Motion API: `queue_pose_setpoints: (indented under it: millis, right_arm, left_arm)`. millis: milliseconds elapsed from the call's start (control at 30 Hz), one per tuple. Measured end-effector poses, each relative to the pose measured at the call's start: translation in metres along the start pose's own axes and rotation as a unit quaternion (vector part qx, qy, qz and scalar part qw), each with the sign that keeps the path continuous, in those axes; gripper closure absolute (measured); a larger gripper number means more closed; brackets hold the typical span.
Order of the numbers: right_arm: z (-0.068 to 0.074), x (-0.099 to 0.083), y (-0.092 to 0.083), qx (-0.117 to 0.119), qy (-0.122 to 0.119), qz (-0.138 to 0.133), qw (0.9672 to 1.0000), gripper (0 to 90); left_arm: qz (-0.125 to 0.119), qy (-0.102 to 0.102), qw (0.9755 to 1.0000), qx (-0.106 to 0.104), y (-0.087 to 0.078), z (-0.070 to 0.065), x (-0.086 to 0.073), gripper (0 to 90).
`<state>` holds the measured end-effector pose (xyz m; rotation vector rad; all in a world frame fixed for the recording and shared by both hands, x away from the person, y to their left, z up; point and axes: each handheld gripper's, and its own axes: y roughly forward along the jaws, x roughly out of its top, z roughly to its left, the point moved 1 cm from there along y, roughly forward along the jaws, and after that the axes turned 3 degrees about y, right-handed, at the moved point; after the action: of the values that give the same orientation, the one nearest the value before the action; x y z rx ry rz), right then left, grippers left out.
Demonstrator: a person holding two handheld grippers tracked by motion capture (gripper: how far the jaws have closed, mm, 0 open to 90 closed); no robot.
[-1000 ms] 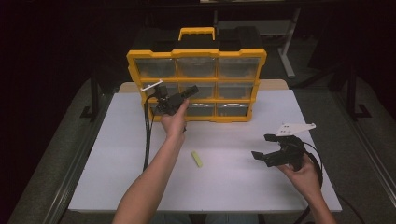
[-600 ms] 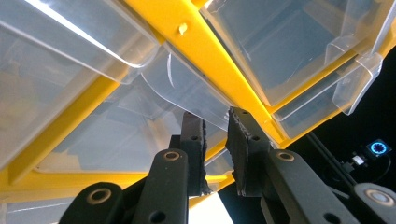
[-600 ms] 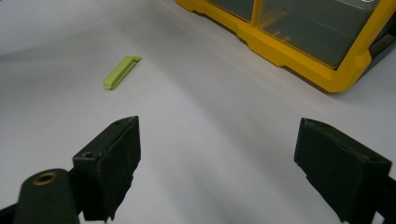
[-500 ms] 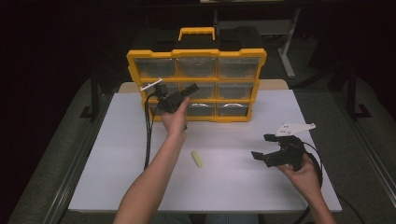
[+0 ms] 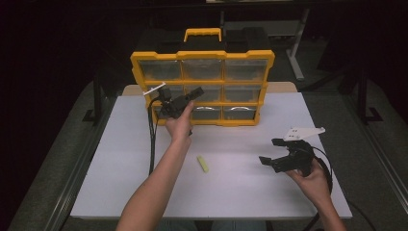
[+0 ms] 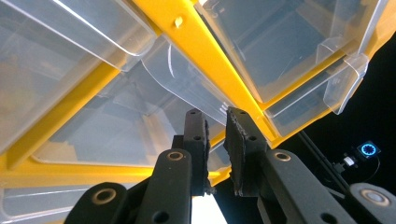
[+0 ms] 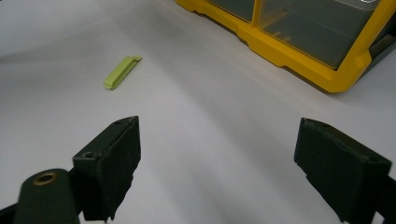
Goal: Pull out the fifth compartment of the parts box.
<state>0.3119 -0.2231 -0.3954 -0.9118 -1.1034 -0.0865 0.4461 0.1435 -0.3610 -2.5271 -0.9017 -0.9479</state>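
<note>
Your left gripper [image 6: 215, 135] has just closed its jaws on the clear handle of a middle-row drawer [image 6: 187, 88] in the yellow organizer [image 5: 202, 55], which stands upright at the far side of the table [image 5: 120, 159]. Your right gripper [image 5: 275, 151] rests low at the near right, jaws wide apart and holding nothing. Between both hands, a green clip [image 5: 203, 163] lies flat on the table.
</note>
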Motion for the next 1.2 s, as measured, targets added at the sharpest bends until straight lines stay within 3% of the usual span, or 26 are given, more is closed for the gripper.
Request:
queue_pose_setpoints:
  millis: [667,1200]
  right_arm:
    - [0.001,0.000,0.001,-0.001,0.000,0.004,1.0000,13.7]
    - [0.003,0.000,0.003,-0.002,0.001,0.008,1.0000,13.6]
  left_arm:
    - [0.006,-0.003,0.9999,-0.013,-0.013,-0.006,-0.007,78.3]
    - [0.020,0.006,0.9994,-0.028,-0.029,-0.016,-0.018,78.1]
